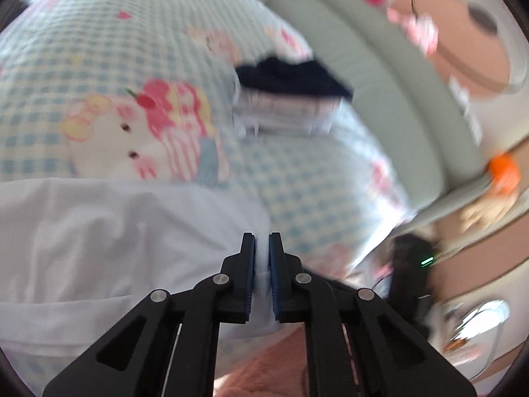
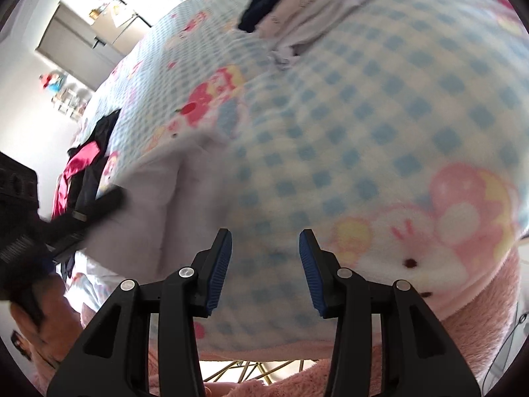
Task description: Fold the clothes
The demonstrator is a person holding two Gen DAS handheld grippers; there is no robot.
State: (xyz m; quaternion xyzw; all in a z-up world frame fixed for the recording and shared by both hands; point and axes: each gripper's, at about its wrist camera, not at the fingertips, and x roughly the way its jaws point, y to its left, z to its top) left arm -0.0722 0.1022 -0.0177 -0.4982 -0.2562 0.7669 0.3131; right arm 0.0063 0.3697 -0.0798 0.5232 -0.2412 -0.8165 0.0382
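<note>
Left wrist view: our left gripper [image 1: 262, 248] pinches an edge of the white garment [image 1: 99, 231], which lies wrinkled and pale on the checked bed [image 1: 314, 182]. Our right gripper [image 2: 265, 241] hangs parted, holding nothing, beside it.

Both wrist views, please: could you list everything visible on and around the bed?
White garment: one, spread on the bedspread's near side.
Bedspread: one, blue-and-white check with pink cartoon prints, covering the bed.
Folded stack: one, navy piece on top of pale ones, far side of the bed.
Unfolded pile: one, pink and black, at the bed's left edge in the right wrist view.
Headboard: one, grey-green, padded, behind the stack.
Left hand-held gripper: black with blue pads, shut on the white garment.
Right hand-held gripper: same colours, open, empty, over the bedspread.
</note>
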